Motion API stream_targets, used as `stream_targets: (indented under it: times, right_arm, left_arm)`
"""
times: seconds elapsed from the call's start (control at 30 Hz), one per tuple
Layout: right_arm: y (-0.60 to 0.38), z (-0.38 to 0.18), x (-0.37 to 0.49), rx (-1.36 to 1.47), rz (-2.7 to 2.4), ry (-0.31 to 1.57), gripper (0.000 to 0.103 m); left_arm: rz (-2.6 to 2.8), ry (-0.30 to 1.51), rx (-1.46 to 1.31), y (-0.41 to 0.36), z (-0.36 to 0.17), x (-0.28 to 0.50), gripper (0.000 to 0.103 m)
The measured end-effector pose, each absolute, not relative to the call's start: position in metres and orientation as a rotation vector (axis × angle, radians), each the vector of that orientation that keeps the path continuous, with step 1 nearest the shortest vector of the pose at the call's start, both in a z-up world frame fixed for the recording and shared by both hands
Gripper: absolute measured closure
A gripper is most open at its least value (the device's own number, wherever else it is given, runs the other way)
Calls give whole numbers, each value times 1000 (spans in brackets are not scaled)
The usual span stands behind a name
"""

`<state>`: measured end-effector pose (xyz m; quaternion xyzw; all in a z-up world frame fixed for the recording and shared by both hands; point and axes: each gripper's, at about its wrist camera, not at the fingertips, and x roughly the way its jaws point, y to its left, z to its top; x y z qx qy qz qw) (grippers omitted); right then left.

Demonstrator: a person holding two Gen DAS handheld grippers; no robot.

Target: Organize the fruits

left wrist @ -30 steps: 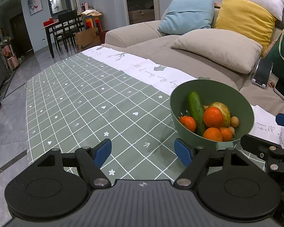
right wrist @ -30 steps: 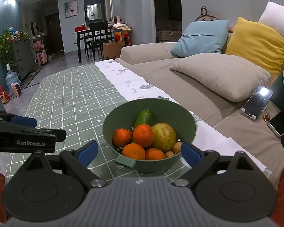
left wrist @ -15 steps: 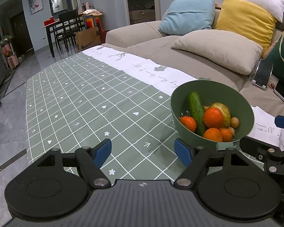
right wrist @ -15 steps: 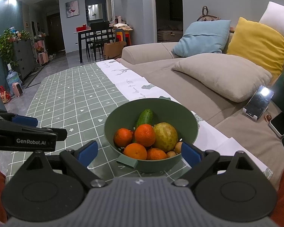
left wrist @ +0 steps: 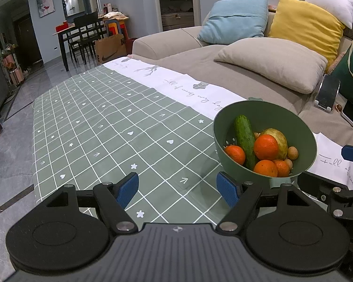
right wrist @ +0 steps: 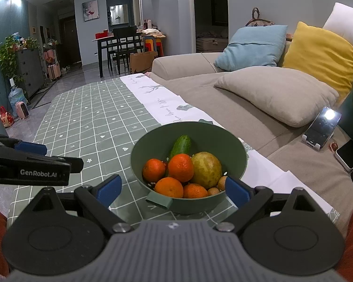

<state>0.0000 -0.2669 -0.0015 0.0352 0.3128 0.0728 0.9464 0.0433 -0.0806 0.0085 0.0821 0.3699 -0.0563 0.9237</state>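
Observation:
A green bowl [right wrist: 200, 134] stands on the checked tablecloth, holding several oranges [right wrist: 180, 167], a cucumber [right wrist: 181, 144], a yellow-green round fruit [right wrist: 206, 169] and small brown fruits [right wrist: 222, 182]. My right gripper [right wrist: 174, 189] is open, its blue pads just in front of the bowl on either side. In the left wrist view the same bowl [left wrist: 270, 112] sits to the right, with the cucumber [left wrist: 244, 135] and oranges [left wrist: 266, 146] showing. My left gripper [left wrist: 177, 188] is open over bare cloth, left of the bowl.
The green checked tablecloth [left wrist: 110, 127] with a white border strip [left wrist: 176, 84] covers the table. A beige sofa with cushions [right wrist: 277, 91] runs along the right. Two phones [right wrist: 322, 127] lie on the sofa. The left gripper's body [right wrist: 28, 166] juts in at the left.
Both views have shifted very slightly; the bowl and fruit have not moved. Both grippers stay open.

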Motion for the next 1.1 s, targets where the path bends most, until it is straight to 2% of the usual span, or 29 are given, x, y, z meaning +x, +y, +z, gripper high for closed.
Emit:
stream_targets:
  times: [1.1]
  right_arm:
    - [-266,-3,1,75,153,650,12]
  left_arm:
    - [-103,757,155,-81,12,41,15]
